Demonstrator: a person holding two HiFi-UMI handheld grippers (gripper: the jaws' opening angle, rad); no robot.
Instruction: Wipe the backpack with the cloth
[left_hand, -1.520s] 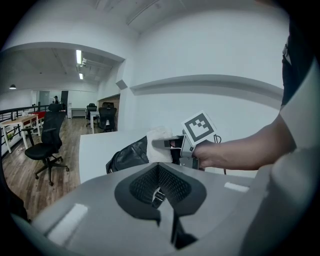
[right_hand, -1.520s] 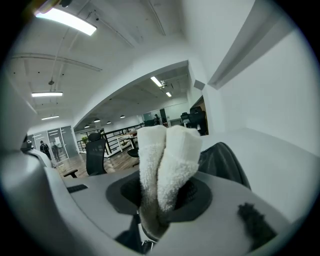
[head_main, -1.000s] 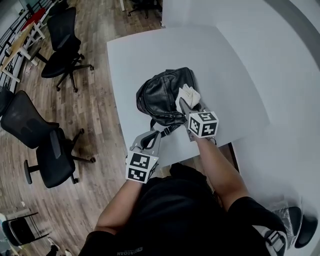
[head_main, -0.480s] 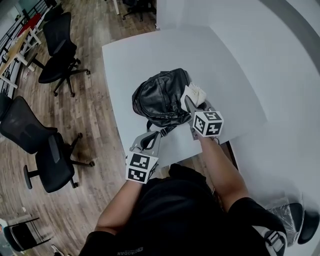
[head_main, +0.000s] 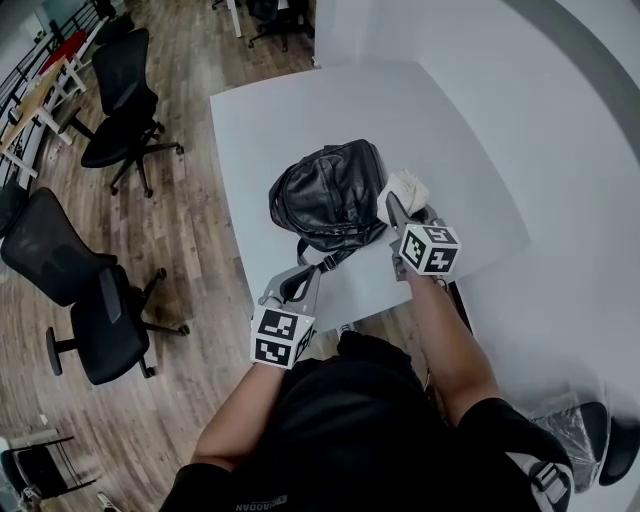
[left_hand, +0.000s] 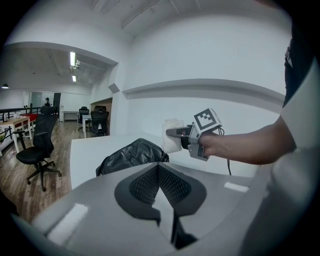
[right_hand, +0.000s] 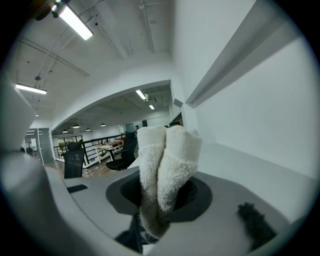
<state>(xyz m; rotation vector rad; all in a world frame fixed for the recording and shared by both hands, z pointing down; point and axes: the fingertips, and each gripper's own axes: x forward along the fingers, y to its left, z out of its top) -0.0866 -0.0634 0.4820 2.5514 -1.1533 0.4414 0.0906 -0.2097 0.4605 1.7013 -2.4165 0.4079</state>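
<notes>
On the white surface (head_main: 300, 110) lies the black backpack (head_main: 325, 195), its inside hidden. Just right of it, the right tool (head_main: 395, 205) clamps the white cloth (head_main: 408, 186). On its near side, the left tool (head_main: 297, 283) is closed and empty.

Backpack (head_main: 328, 195): black and glossy, probably leather, with pale highlights along the creases.
Cloth (right_hand: 167, 165): white, looped terry nap.
Table (head_main: 300, 110): plain pale grey-white out to every edge.
Left gripper (left_hand: 159, 170), right gripper (head_main: 393, 210): grey bodies, black cross-hatched jaw pads.
Marker cubes (head_main: 277, 337): black square patterns on white faces.
Floor (head_main: 190, 230): brown wood planks, streaky grain.
Chairs (head_main: 90, 300): black.
</notes>
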